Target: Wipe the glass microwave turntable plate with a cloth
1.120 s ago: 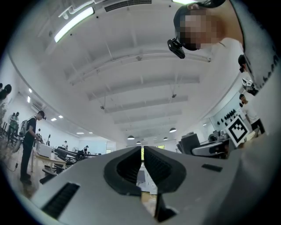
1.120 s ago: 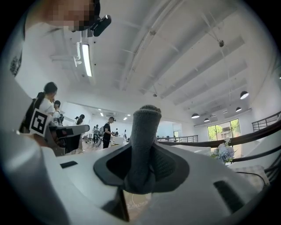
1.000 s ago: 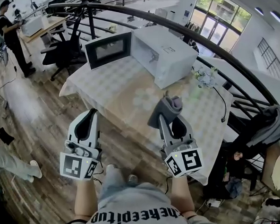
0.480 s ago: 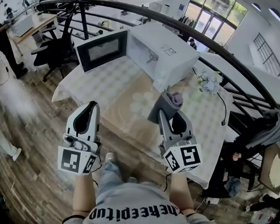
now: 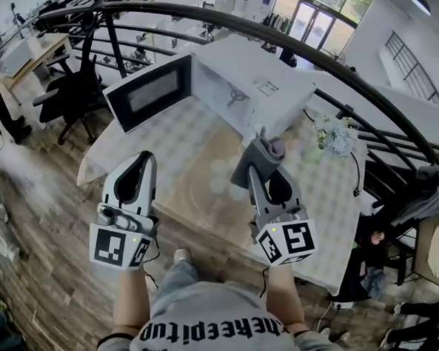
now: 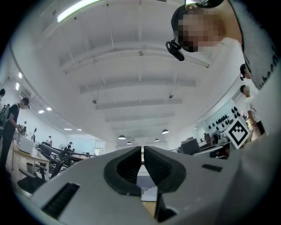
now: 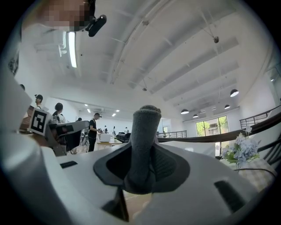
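On the checkered table [image 5: 323, 208], in front of the open white microwave [image 5: 248, 90] with its door [image 5: 147, 92] swung to the left, I can just make out the glass turntable plate [image 5: 208, 181] as a faint round sheen lying flat. My right gripper [image 5: 262, 179] hangs above the table's near part, just beside the plate, jaws clamped on a grey cloth [image 5: 256, 160]. In the right gripper view the folded cloth [image 7: 142, 140] stands straight up out of the pads. My left gripper [image 5: 142, 160] hangs over the table's near-left edge, clear of the plate; its jaws are pressed together with nothing between them [image 6: 142, 160].
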{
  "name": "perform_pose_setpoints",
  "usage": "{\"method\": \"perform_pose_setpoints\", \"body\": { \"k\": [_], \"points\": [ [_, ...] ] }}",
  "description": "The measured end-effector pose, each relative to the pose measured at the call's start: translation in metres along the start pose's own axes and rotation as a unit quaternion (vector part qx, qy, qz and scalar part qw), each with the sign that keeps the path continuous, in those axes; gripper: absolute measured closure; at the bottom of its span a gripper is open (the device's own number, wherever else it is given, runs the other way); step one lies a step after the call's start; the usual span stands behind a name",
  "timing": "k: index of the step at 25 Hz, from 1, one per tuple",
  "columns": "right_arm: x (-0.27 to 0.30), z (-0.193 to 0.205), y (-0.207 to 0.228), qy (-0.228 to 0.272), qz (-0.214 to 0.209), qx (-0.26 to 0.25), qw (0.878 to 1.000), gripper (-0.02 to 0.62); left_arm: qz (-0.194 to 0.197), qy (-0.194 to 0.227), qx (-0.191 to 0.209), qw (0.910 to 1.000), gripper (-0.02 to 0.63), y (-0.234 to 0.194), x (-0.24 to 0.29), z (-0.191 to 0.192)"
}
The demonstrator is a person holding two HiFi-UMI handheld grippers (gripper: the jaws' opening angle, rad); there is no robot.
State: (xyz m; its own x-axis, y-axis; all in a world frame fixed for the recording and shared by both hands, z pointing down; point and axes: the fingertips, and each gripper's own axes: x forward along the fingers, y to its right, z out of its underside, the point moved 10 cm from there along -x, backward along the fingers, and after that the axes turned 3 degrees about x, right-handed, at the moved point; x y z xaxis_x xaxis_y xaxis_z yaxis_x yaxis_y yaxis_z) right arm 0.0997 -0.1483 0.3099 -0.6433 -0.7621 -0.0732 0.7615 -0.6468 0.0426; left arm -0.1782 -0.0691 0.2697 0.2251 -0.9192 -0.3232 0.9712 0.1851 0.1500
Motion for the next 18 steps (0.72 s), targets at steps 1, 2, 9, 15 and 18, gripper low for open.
{"method": "perform_pose_setpoints", "body": {
  "k": [1,2,9,15,18],
  "points": [
    [0.005,0.002,0.001,-0.006,0.006,0.003,1.000,0.475,0.006,-0.001,-0.003,1.0000,0.588,-0.005,0.006,0.003],
    [0.011,0.005,0.001,-0.014,0.012,0.006,1.000,0.474,0.011,-0.001,-0.005,0.9999,0.588,-0.010,0.011,0.006],
    [0.051,0.029,-0.003,-0.080,0.024,0.063,0.995,0.474,0.039,-0.002,-0.019,0.9991,0.588,-0.042,0.037,0.023],
    [0.085,0.062,-0.011,-0.127,0.032,0.104,0.986,0.476,0.056,-0.008,-0.028,0.9980,0.588,-0.068,0.052,0.045],
    [0.101,0.085,-0.016,-0.166,0.040,0.096,0.981,0.472,0.063,-0.011,-0.029,0.9975,0.588,-0.078,0.060,0.055]
  ]
}}
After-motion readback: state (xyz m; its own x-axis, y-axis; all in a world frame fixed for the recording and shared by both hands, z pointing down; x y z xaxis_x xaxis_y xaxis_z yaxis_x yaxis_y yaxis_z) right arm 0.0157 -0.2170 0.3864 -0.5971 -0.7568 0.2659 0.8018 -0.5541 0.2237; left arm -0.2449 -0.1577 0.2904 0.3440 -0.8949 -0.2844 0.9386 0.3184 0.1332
